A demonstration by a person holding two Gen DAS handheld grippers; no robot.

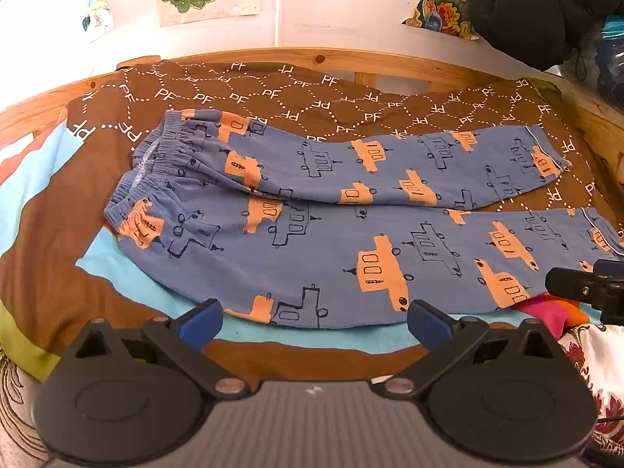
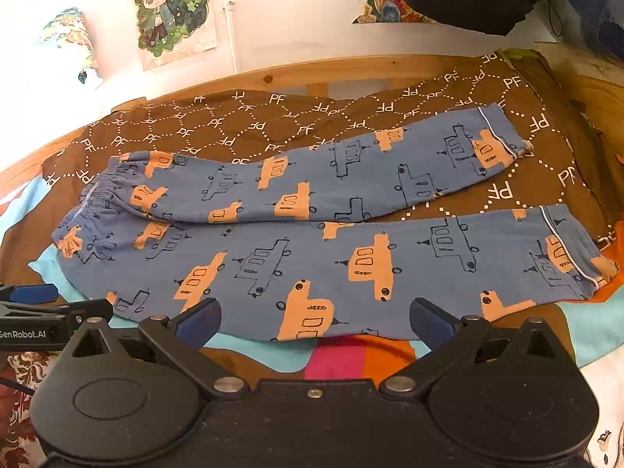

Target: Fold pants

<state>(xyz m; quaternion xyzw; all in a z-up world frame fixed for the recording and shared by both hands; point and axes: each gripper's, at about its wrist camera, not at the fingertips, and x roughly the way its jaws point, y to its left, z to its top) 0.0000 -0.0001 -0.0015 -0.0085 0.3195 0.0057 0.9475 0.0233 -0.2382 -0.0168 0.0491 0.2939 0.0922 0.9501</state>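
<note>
A: Saw the pants [image 1: 312, 210] spread flat across the brown quilt [image 1: 273, 97], waistband [image 1: 156, 163] out toward nine o'clock, cuffs toward three. Two legs side by side, far one overlapping the near one's upper edge around the crotch, then parting toward the cuffs.

B: Agreed from the right wrist view too: near leg [image 2: 351, 265] running from eight o'clock to four, far leg [image 2: 312, 171] above it. And the tools?

A: Left gripper [image 1: 314, 318] spread wide, holding nothing, poised at six o'clock just short of the near leg's lower edge. Right gripper [image 2: 314, 318] likewise gaping and empty, hovering by the same hem further toward the cuff. Neither touching cloth, as far as could be told.

B: Looked like nothing folded yet. Likely risks?

A: Pinching only the top layer of the near leg, probably; thin, limp fabric, so the lower layer would stay behind and bunch. Also catching the bedding beneath, with the pink and orange patch [image 2: 343, 355] lying right under the hem.

B: And uneven lifting: one side raised ahead of the other would skew the leg, leaving the cuffs mismatched.

A: Plus the elastic waistband, already gathered and wrinkled; likely to drag and twist if pulled sideways.
</note>
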